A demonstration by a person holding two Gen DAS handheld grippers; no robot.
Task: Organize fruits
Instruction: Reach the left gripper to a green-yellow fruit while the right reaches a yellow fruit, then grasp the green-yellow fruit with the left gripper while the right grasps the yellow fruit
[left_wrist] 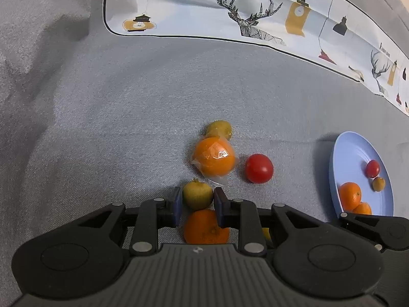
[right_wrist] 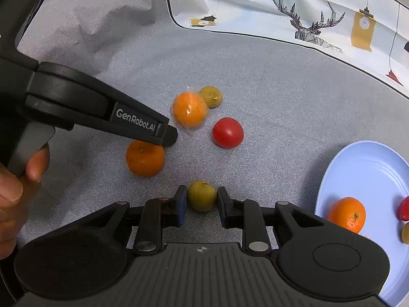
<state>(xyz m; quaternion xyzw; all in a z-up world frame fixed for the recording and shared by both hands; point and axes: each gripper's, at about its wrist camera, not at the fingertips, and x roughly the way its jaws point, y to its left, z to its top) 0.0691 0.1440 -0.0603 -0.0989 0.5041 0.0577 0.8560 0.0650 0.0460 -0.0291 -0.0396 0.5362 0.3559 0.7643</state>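
Note:
My left gripper [left_wrist: 198, 204] is shut on a small yellow-green citrus [left_wrist: 197, 195], held above a bare orange [left_wrist: 206, 227] on the grey cloth. My right gripper [right_wrist: 202, 203] is shut on another yellow-green citrus [right_wrist: 202, 195]. On the cloth lie a plastic-wrapped orange [left_wrist: 214, 156], a yellow-green fruit [left_wrist: 219, 128] behind it and a red tomato [left_wrist: 259, 168]. The same ones show in the right wrist view: wrapped orange [right_wrist: 189, 109], yellow-green fruit [right_wrist: 211, 96], tomato [right_wrist: 227, 132], bare orange [right_wrist: 145, 158]. The blue plate [left_wrist: 352, 151] holds oranges, a tomato and a small citrus.
The blue plate [right_wrist: 363, 168] lies at the right in the right wrist view, with an orange [right_wrist: 347, 214] on it. A printed white cloth [left_wrist: 230, 7] with deer drawings lies along the far side. The left gripper's body [right_wrist: 102, 107] and the hand holding it fill the left.

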